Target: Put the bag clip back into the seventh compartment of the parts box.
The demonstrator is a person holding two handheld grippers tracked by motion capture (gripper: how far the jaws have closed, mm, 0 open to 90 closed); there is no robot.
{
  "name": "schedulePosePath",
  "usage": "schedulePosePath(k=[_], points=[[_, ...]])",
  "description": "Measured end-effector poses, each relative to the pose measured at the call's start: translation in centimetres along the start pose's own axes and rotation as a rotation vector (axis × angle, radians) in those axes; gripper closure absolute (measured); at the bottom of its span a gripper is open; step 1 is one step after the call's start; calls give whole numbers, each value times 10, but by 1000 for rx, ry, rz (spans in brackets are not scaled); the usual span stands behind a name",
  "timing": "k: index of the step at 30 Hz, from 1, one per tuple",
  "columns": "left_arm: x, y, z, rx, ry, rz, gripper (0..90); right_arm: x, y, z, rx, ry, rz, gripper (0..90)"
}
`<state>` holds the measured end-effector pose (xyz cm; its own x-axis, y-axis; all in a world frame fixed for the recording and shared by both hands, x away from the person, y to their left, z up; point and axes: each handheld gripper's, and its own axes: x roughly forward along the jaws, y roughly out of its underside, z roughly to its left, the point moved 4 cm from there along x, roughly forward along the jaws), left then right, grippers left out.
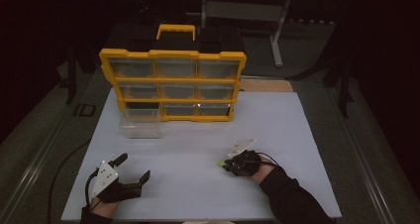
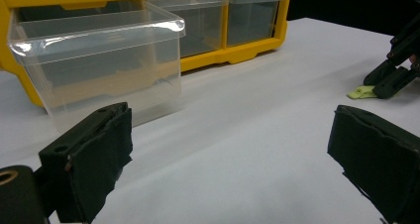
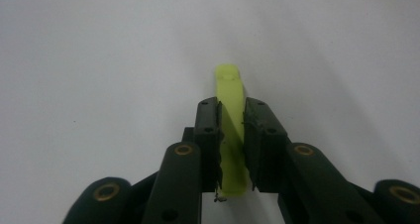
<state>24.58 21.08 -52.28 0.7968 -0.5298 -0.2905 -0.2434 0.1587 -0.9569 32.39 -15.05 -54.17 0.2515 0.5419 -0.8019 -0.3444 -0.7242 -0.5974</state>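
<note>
A small lime-green strip (image 3: 229, 83) lies flat on the white mat, and my right gripper (image 3: 231, 110) is shut on it with the strip's tip sticking out past the jaws. The high view has that gripper (image 1: 227, 165) right of the mat's centre, with the green strip (image 1: 220, 163) at its tip. My left gripper (image 1: 133, 168) stands open and empty near the front left. A clear plastic drawer (image 1: 140, 125) sits pulled out on the mat before the yellow organizer (image 1: 172, 80). In the left gripper view the drawer (image 2: 99, 60) is ahead left, and the right gripper (image 2: 384, 83) holds the strip (image 2: 360, 91) at far right.
The organizer holds several clear drawers in a yellow frame and stands upright at the mat's (image 1: 198, 189) far edge, with one slot at its lower left open. A metal stand (image 1: 277, 30) is behind the table. Dark surroundings border the mat.
</note>
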Motion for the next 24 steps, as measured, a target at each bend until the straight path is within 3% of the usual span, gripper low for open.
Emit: schedulePosePath(k=[11,18,24], points=[[0,0,0,-2,1,-2,36,-5,-1,-5,-26,-17,29,787],[0,0,0,0,1,-3,36,-16,-6,-11,-24,-46,3,787],[0,0,-1,0,4,-3,36,-27,-15,-14,-52,-66,-22,787]])
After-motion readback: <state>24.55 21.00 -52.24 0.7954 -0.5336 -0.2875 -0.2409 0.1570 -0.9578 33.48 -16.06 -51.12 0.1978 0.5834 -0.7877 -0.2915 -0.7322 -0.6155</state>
